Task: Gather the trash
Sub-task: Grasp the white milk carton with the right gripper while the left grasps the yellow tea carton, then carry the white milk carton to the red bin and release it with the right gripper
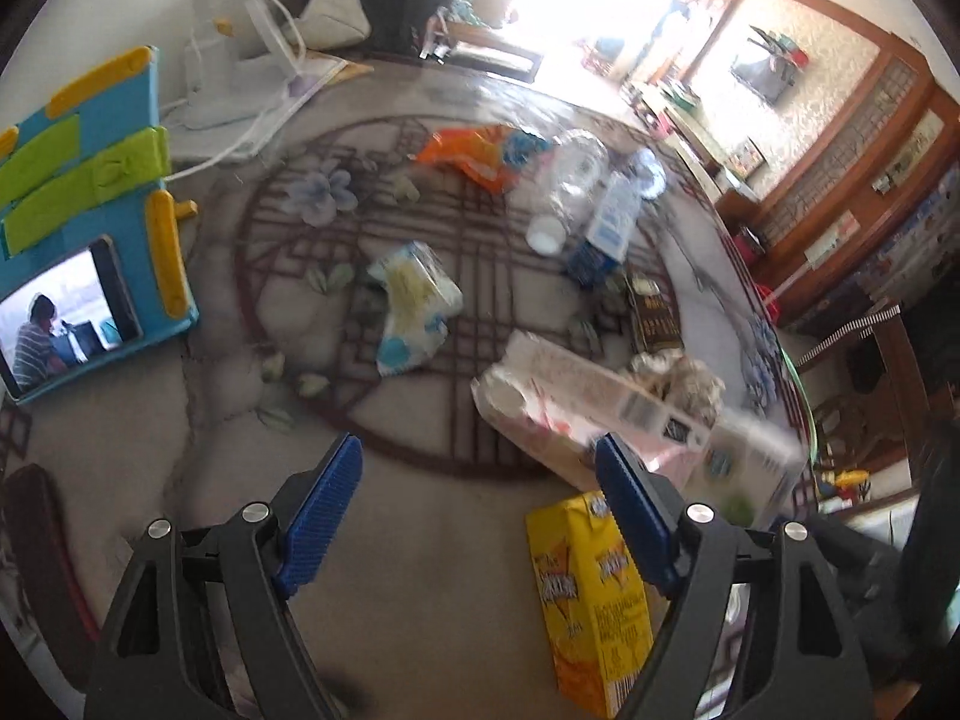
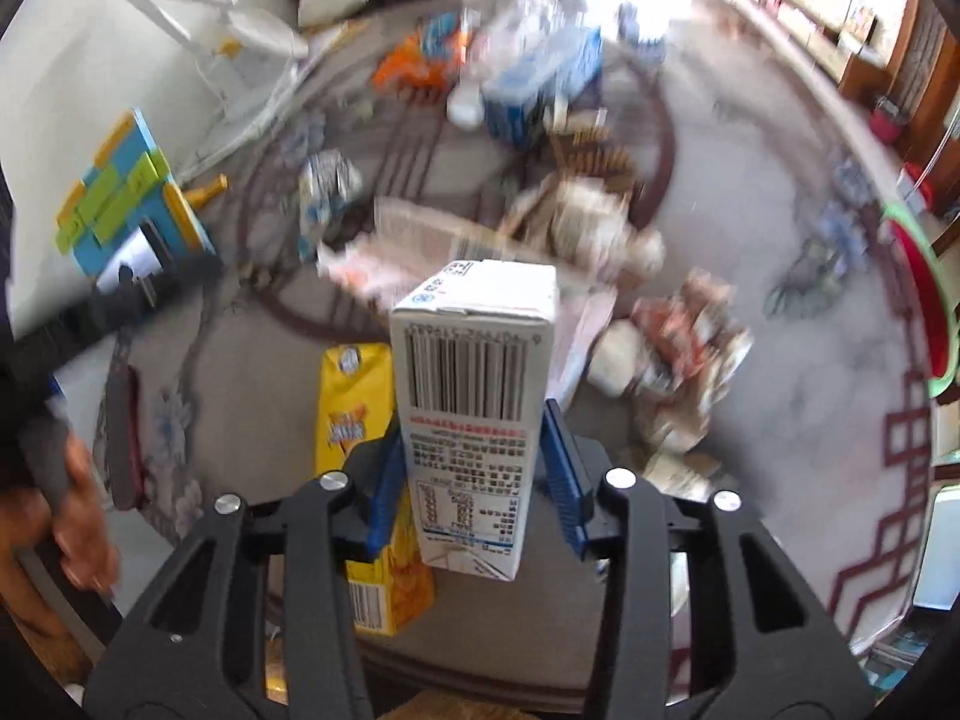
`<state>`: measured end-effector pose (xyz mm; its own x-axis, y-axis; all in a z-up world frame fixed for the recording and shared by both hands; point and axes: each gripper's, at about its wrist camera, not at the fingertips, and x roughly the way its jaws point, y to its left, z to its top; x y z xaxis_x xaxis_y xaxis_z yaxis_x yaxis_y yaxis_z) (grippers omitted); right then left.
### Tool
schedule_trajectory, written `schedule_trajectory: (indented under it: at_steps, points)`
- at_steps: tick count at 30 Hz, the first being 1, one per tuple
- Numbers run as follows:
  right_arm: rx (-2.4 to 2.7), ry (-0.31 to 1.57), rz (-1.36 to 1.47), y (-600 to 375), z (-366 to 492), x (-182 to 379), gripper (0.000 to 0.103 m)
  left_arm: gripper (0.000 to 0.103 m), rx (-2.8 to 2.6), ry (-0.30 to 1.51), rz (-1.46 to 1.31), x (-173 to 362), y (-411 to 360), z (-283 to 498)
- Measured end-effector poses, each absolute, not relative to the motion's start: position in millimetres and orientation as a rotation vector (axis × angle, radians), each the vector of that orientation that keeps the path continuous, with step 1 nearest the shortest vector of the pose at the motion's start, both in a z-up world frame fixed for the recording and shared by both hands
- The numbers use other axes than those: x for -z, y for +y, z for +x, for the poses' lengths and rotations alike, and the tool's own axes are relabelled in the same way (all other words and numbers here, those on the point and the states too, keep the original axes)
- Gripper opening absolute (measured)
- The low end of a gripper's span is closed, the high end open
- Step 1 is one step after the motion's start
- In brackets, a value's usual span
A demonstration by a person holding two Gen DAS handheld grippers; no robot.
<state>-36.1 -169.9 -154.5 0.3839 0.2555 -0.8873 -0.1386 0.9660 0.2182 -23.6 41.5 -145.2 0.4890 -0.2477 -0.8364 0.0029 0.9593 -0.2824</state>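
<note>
Trash lies scattered over a round patterned table. My right gripper [image 2: 474, 426] is shut on a white drink carton [image 2: 474, 360] with a barcode, its blue pads pressing both sides. This carton also shows at the right of the left wrist view [image 1: 750, 456]. A yellow carton [image 2: 351, 396] lies just beneath it, and in the left wrist view it [image 1: 594, 588] sits under the right finger. My left gripper [image 1: 480, 450] hangs open over bare tabletop, nothing between its pads. Ahead of it lie a pink-white wrapper [image 1: 558, 396], crumpled paper [image 1: 678, 378] and a yellow-blue tissue packet [image 1: 414, 306].
Farther back lie an orange bag [image 1: 474, 156], a clear bottle [image 1: 576, 174], a blue-white carton [image 1: 612, 222] and a dark box [image 1: 654, 318]. A blue-green phone stand [image 1: 90, 222] and a white lamp [image 1: 204, 78] stand left. A green-rimmed bin [image 2: 924, 300] is right. A hand [image 2: 78, 516] shows lower left.
</note>
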Motion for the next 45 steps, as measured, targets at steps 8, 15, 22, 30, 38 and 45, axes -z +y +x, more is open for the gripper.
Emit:
schedule_trajectory:
  at_steps: [8, 15, 22, 30, 38, 45]
  points:
    - [-0.173, 0.983, 0.094, -190, -27, 106, 0.041, 0.072, 0.325, 1.204, -0.178, 176, -9, -40]
    - [-0.157, 0.974, 0.101, -195, -27, 103, 0.041, 0.072, 0.346, 1.3, -0.149, 196, -28, -42]
    - [-0.165, 0.983, 0.103, -194, -32, 106, 0.041, 0.042, 0.37, 1.332, -0.174, 207, -32, -45]
    - [-0.182, 0.967, 0.104, -194, -33, 102, 0.041, 0.034, 0.313, 1.193, -0.183, 176, -20, -35]
    - [-0.185, 0.945, 0.106, -196, -29, 94, 0.04, 0.034, 0.292, 1.046, -0.137, 136, -19, -23]
    - [-0.184, 0.906, 0.087, -195, -26, 80, 0.04, 0.034, 0.284, 0.917, -0.106, 100, -22, -11]
